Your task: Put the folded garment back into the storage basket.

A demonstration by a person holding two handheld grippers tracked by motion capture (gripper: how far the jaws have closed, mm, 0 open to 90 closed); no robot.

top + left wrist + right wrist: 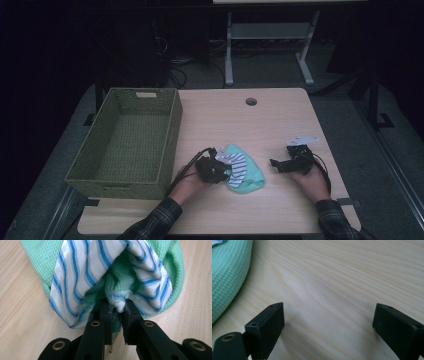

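We see our left hand-held gripper (223, 168) resting low on the pale wooden counter (280, 120), its two black jaws nearly together and pinching a gathered edge of the mint-green waffle-knit cloth with a white, blue-striped fabric layer (242, 172). In the left gripper view the pinch is plain: a small fold of the cloth (117, 277), white and green together, sits squeezed between the jaws of the left hand-held gripper (117, 311), while the striped layer drapes to both sides over the green knit. The cloth lies bunched on the counter (22, 315), near the middle of its near half, just to the right of the olive-green woven rectangular basket (127, 137), apart from it.

Our right hand-held gripper (276, 165) hovers just above the counter to the right of the cloth, close to it but not touching. Its jaws stand wide apart and hold nothing. In the right gripper view bare wood grain of the counter (337, 277) shows between the jaws of the right hand-held gripper (328, 317), and the rounded green edge of the cloth (229, 272) lies at the upper left.

The basket stands at the counter's left side.
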